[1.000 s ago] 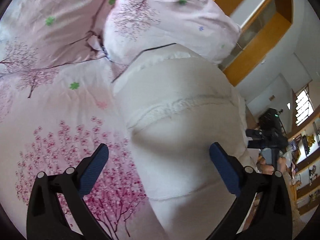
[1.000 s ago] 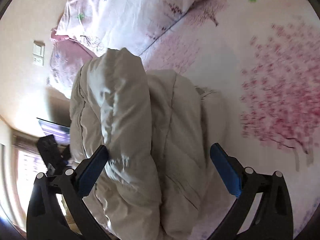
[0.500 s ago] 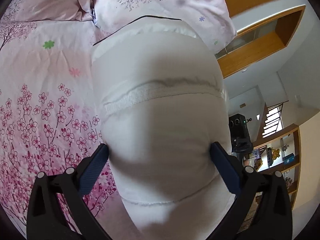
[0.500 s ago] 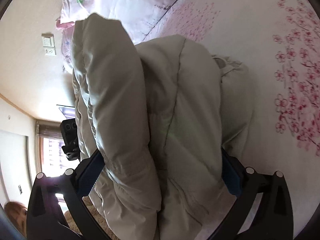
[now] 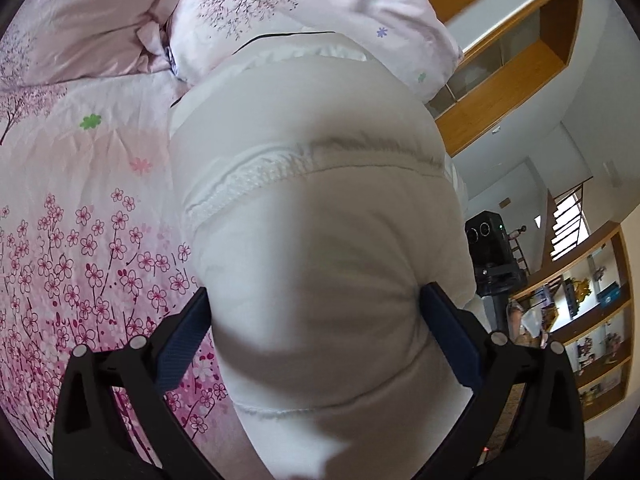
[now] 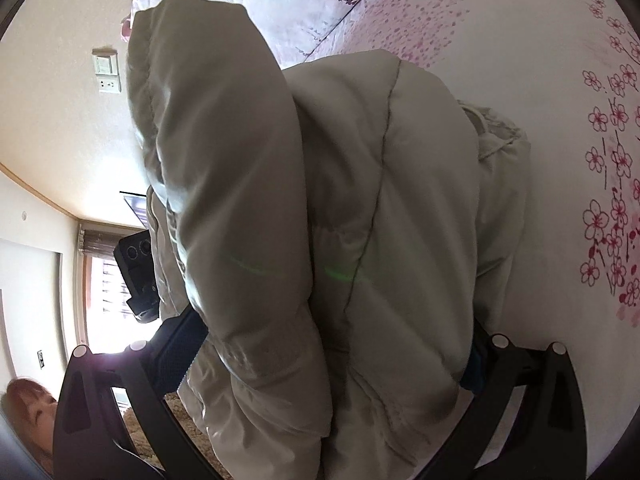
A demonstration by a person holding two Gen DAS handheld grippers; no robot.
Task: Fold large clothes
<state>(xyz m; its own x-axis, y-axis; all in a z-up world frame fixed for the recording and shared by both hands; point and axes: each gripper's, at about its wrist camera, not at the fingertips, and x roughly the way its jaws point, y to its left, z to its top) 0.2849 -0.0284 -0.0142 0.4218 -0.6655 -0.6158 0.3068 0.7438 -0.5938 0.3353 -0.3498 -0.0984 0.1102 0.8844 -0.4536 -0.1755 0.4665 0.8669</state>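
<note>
Since a second ago both claws have closed in on the bundle: then each pair of blue pads stood clear of the fabric with bedspread showing between, now the fabric fills both gaps.

Left claw (image 5: 314,320): blue pads pressed into either flank of the off-white quilted padded jacket (image 5: 312,208), fabric puckering at the right-hand pad. Clamped on it. A gathered seam crosses the bundle just ahead of the claw.

Right claw (image 6: 332,344): pads buried in the jacket's thick stacked folds; the right-hand pad is mostly hidden by cloth. Clamped on the jacket too.

Jacket location: bunched between the two claws, resting on the pink cherry-blossom bedspread (image 5: 80,248), which lies to the left of the left claw and to the right of the right claw. Pink floral pillow (image 5: 312,4) beyond the bundle, far side from the left claw.

Progress, as judged: the jacket looks already doubled into a compact multi-layer bundle, so the main folds seem done. Left: probably compressing, squaring or shifting the bundle, then letting go. Whether sleeves are fully tucked cannot be told.
</note>
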